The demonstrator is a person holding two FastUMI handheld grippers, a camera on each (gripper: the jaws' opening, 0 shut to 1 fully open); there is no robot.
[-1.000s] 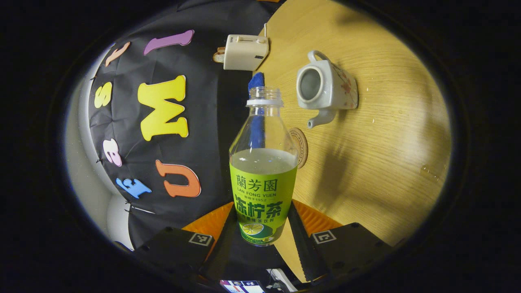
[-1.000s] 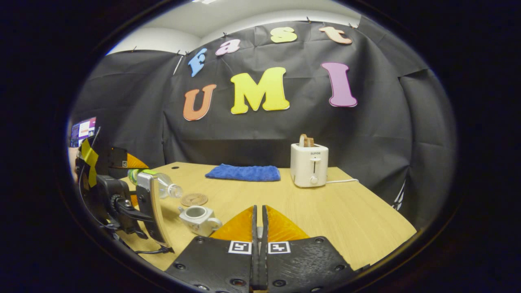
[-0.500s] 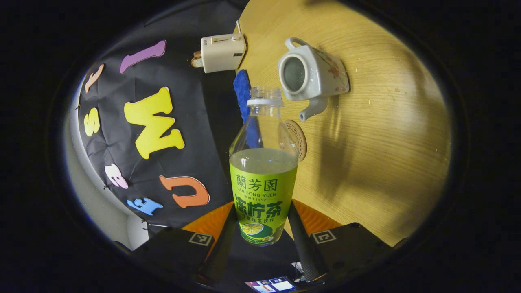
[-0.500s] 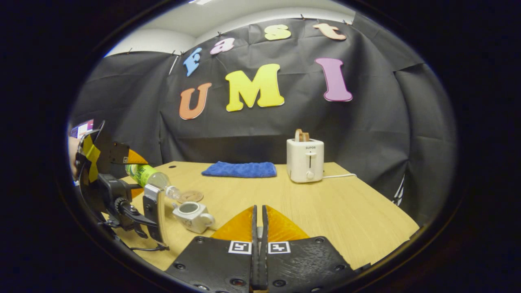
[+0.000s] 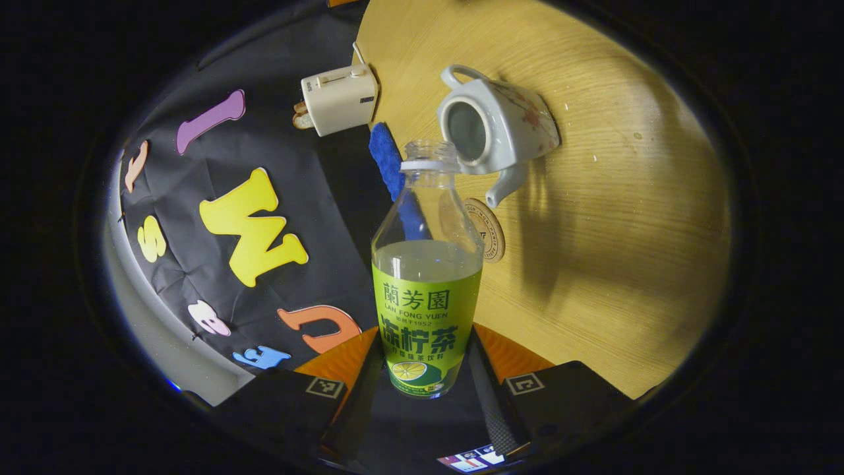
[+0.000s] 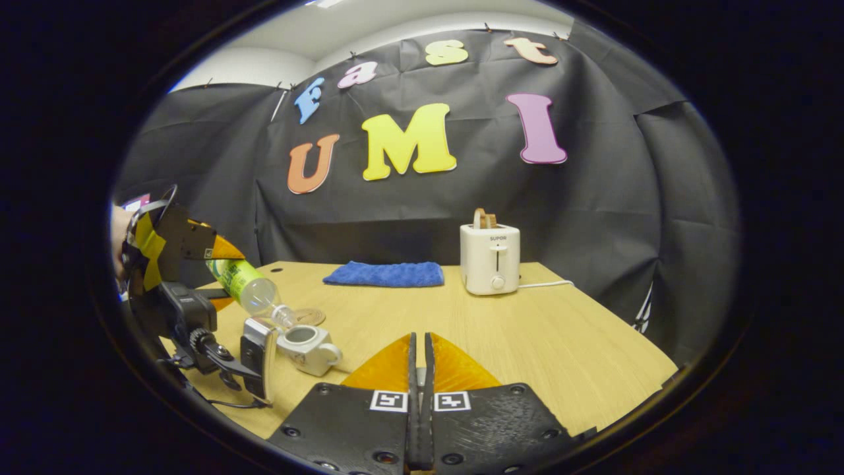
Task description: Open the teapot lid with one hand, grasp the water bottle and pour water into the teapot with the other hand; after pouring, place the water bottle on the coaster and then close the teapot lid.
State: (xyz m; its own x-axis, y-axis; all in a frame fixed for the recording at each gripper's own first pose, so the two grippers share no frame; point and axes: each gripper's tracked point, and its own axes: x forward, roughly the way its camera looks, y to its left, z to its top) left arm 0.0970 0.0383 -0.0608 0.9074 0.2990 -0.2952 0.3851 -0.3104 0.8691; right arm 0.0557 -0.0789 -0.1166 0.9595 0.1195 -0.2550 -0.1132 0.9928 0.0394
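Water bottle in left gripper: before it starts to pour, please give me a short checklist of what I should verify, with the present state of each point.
1. Teapot opening uncovered: ok, no lid on it.
2. Left gripper grips the water bottle: ok, a finger on each side of the label.
3. Bottle cap off: ok, the neck is open.
4. Bottle mouth lined up with the opening: ok, tilted down just beside the rim in the right gripper view.
5. Coaster free for the bottle: ok.
6. Right gripper holds the lid: cannot tell; its fingers are together and no lid shows between them.
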